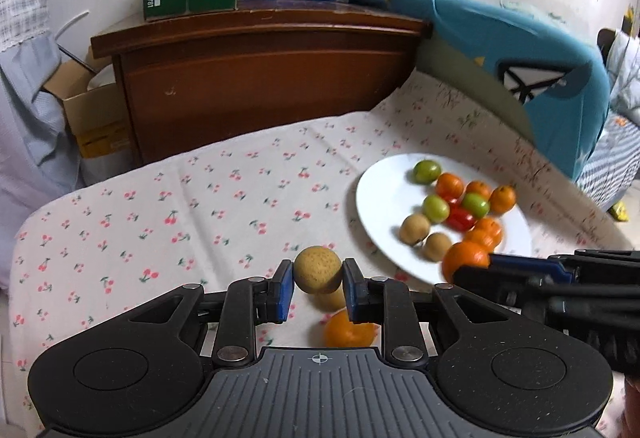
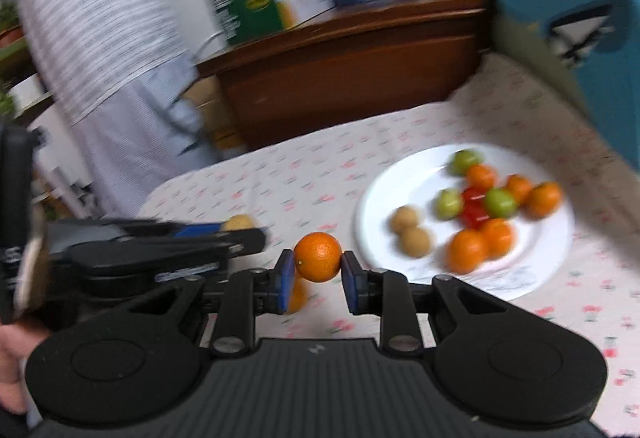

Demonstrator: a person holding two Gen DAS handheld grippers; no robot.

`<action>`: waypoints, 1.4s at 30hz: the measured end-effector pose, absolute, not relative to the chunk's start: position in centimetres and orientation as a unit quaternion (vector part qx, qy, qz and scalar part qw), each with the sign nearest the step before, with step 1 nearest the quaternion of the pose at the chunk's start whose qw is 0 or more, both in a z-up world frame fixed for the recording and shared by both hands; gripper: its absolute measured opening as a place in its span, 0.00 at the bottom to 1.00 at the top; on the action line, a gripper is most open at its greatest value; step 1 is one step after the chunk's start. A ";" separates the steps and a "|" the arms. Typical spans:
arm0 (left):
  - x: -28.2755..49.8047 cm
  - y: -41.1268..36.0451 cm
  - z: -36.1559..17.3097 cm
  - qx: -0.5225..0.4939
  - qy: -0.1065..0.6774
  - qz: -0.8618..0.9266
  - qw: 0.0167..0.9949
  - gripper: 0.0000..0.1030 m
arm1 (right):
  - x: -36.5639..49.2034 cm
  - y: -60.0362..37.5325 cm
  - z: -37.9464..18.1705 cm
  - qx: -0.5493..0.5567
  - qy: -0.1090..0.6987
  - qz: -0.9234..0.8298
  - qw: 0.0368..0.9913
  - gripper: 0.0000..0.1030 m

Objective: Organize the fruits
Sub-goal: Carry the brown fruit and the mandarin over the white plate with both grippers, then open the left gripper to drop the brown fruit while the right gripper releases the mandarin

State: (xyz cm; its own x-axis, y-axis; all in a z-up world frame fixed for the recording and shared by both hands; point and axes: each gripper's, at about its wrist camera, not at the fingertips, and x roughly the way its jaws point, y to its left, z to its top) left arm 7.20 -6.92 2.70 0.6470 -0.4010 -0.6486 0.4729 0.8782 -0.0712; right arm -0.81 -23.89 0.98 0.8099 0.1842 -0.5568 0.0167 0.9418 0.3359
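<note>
left wrist: white plate (image 1: 376,198) right of centre holds green, orange, red and tan fruits | left gripper (image 1: 318,284) clenched on tan longan (image 1: 318,269) at lower centre; loose mandarin (image 1: 349,330) beneath on cherry-print cloth (image 1: 180,206) | right wrist: right gripper (image 2: 318,274) grasping mandarin (image 2: 319,256), lower centre; plate (image 2: 380,222) at right; person's hand (image 2: 12,354) lower left, seen only here

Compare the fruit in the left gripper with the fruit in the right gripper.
The left gripper holds a tan fruit with dull, speckled skin; the right gripper holds a bright orange mandarin with glossy, dimpled peel. Both are round, similar in size, pinched between blue pads and lifted off the cherry-print cloth.
</note>
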 end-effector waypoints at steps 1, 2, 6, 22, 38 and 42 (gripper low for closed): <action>7.4 -7.1 2.8 0.052 0.346 -0.242 0.905 0.23 | -0.8 -24.5 0.9 0.177 0.304 0.027 0.936 0.24; 7.5 -7.2 2.8 0.052 0.349 -0.241 0.904 0.23 | -0.8 -25.1 0.9 0.185 0.302 0.005 0.935 0.24; 8.9 -8.2 2.7 0.050 0.363 -0.226 0.903 0.23 | -0.3 -27.2 0.8 0.197 0.299 -0.064 0.931 0.25; 15.5 -16.1 2.6 0.071 0.400 -0.214 0.888 0.23 | 2.1 -31.0 -1.1 0.258 0.310 -0.101 0.909 0.25; 16.6 -19.0 3.3 0.095 0.408 -0.215 0.882 0.31 | 2.6 -31.4 -0.4 0.298 0.284 -0.071 0.909 0.36; 15.9 -18.1 4.1 0.091 0.404 -0.205 0.887 0.52 | 2.4 -31.1 0.1 0.289 0.279 -0.063 0.914 0.40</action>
